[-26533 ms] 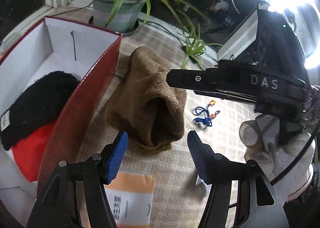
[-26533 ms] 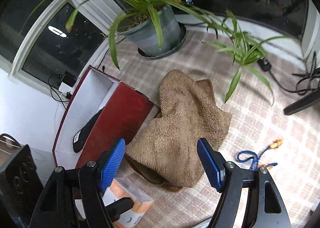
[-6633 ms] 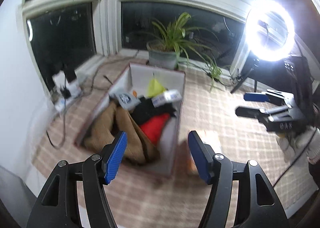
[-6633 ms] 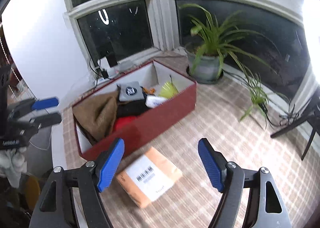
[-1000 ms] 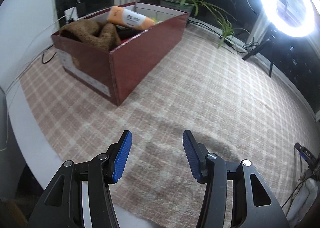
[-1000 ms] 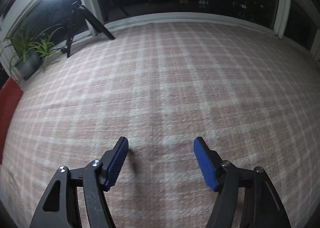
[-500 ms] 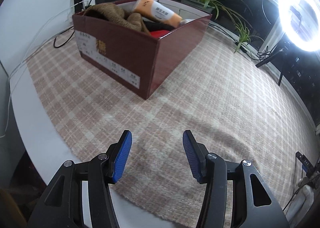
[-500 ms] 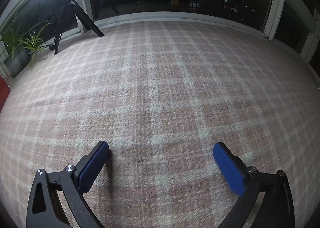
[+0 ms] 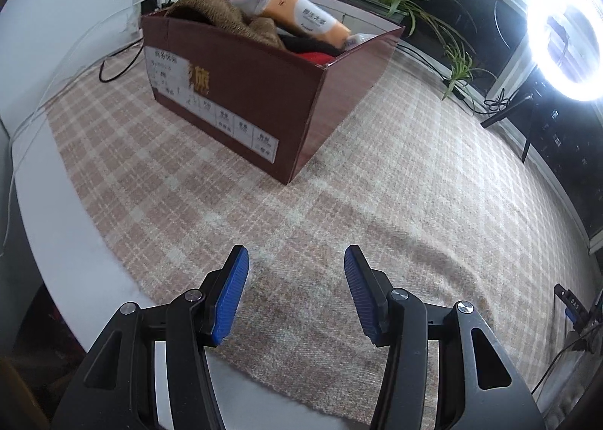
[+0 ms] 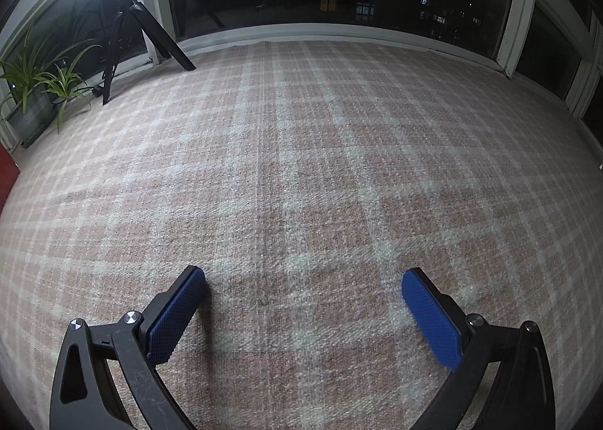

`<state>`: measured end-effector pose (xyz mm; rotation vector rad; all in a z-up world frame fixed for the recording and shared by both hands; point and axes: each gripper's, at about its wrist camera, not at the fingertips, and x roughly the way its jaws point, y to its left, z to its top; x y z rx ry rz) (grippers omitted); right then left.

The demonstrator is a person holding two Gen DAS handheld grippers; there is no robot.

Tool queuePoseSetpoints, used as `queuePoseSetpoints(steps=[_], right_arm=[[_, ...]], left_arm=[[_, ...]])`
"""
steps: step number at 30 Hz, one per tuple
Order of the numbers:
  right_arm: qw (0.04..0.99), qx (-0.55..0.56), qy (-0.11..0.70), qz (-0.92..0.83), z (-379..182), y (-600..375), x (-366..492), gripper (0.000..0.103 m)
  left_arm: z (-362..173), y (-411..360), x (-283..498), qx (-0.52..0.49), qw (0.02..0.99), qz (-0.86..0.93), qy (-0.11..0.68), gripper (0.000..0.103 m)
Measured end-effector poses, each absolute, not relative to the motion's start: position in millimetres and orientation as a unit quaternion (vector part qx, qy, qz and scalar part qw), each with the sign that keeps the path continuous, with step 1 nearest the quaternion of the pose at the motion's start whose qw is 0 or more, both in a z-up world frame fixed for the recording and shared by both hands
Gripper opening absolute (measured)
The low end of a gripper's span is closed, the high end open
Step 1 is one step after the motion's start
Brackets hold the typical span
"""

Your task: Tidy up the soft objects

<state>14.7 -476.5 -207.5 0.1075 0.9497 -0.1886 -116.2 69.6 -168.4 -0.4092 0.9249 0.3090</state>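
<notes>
Both grippers' ribbed blue fingers (image 9: 230,294) (image 10: 177,313) apart, empty — nubbly plaid cloth (image 10: 320,166), stuffed maroon cardboard box (image 9: 264,91) beyond.

Your brown knit (image 9: 222,15), orange packet (image 9: 305,17), black (image 9: 305,43) and red (image 9: 316,56) cloths sit heaped inside the maroon box (image 9: 256,98).

Left gripper (image 9: 296,292) points down at a slant, blue pads partly apart, nothing btwn them. Right gripper (image 10: 303,311) also tilts down; its jaws have just been opening and now stand very wide, w/ nothing btwn the blue pads (image 10: 433,320).
</notes>
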Motion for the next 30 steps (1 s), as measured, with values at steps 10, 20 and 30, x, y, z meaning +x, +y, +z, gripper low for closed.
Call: queuePoseSetpoints(steps=[10,20,30], right_arm=[[0.884,0.052,0.456,-0.091,-207.8,-476.5,14.6,0.103],[0.884,0.052,0.456,-0.091,-207.8,-476.5,14.6,0.103],[0.884,0.052,0.457,-0.091,-207.8,-476.5,14.6,0.103]], left_arm=[[-173.7,60.8,-116.8,-0.172,0.862,0.153,0.451,0.051],[-176.1,66.1,-131.7,-0.188,0.858,0.170,0.446,0.051],[-179.5,83.3,-152.1,-0.217,0.852,0.191,0.436,0.051]])
